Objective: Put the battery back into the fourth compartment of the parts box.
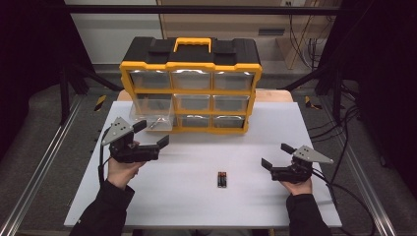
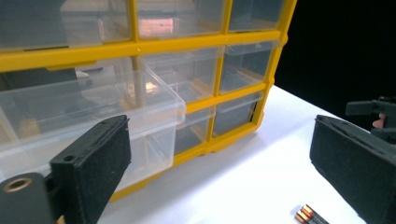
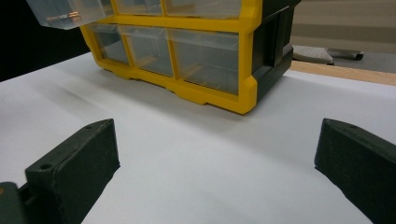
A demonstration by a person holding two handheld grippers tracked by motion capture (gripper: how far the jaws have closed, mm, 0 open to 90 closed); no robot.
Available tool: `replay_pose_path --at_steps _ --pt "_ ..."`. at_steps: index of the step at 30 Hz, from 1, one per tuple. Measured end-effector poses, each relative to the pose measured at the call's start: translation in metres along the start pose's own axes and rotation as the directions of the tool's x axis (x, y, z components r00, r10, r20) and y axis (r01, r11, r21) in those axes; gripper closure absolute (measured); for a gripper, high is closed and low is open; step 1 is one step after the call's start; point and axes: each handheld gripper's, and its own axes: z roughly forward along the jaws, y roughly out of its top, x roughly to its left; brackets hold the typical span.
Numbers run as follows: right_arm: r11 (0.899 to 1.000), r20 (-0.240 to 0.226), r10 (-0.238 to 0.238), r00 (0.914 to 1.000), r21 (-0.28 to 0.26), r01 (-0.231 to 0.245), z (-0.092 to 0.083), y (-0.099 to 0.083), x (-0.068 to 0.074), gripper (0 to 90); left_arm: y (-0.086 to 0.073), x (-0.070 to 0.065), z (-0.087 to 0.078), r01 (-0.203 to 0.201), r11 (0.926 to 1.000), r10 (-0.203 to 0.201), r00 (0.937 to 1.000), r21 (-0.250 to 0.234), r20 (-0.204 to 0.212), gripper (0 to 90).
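A: Nearest, centre table: two batteries side by side, long axis running away from the person.

B: Grippers?

A: Left gripper spread, by the organizer's pulled-out drawer. Right gripper spread, empty.

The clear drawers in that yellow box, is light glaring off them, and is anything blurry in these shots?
High view: top-row drawers of the organizer reflect pale glare; the surroundings are dark. Left gripper view: a bright spot on the pulled-out drawer; the near jaws look soft, and the batteries are crisp. Right gripper view: the white table is evenly lit, with the jaws slightly blurred.
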Motion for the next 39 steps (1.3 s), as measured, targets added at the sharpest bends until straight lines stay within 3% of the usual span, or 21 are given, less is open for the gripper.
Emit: replay_pose_path --at_steps 7,21,31,39 --pt "1.000 0.001 -0.001 1.0000 0.000 0.001 0.000 0.000 0.000 0.2 -0.019 -0.009 0.002 0.003 0.9996 -0.003 0.9997 0.029 0.025 2.6" --pt "1.000 0.000 0.000 1.0000 0.000 0.000 0.000 0.000 0.000 0.2 -0.042 -0.033 0.030 -0.015 0.9932 0.006 0.9969 0.115 0.079 2.8" --pt "1.000 0.000 0.000 1.0000 0.001 0.000 0.000 0.000 0.000 0.2 -0.058 -0.051 0.060 -0.041 0.9783 0.020 0.9947 0.203 0.100 2.9" --pt "1.000 0.000 0.002 1.0000 0.001 -0.002 0.000 0.000 0.000 0.2 -0.065 -0.065 0.077 -0.035 0.9715 0.004 0.9915 0.235 0.130 2.9"
